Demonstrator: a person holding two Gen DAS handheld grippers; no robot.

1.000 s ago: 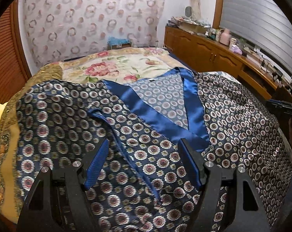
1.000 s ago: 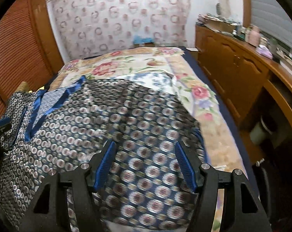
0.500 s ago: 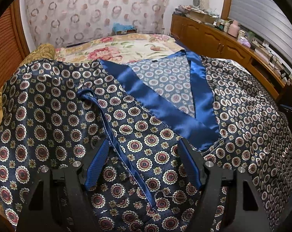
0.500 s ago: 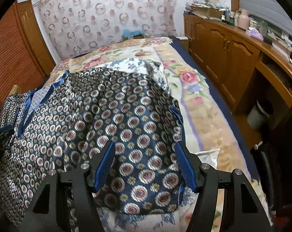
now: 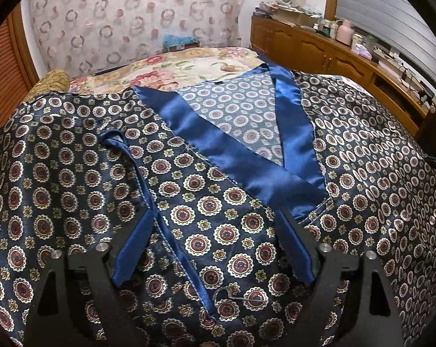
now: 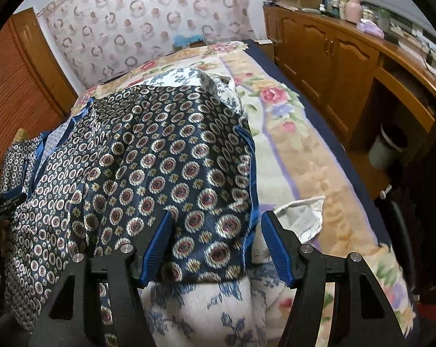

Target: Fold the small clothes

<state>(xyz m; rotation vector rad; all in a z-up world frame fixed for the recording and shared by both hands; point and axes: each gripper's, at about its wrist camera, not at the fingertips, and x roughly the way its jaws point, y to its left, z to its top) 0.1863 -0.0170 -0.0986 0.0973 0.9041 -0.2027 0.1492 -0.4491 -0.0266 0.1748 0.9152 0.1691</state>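
Robe (image 5: 218, 190) covers floral bed (image 6: 304, 133) (bedroom)

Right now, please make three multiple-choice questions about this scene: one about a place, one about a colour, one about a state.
1. Where does the patterned garment lie?
A. on the bed
B. in a drawer
C. on the floor

2. What colour is the collar band?
A. yellow
B. blue
C. white

3. How does the right gripper stand?
A. shut on the sleeve
B. open
C. out of view

Answers:
1 A, the garment is spread over the floral bedspread.
2 B, the satin band around the V neck is blue.
3 B, its fingers stand apart over the cloth.
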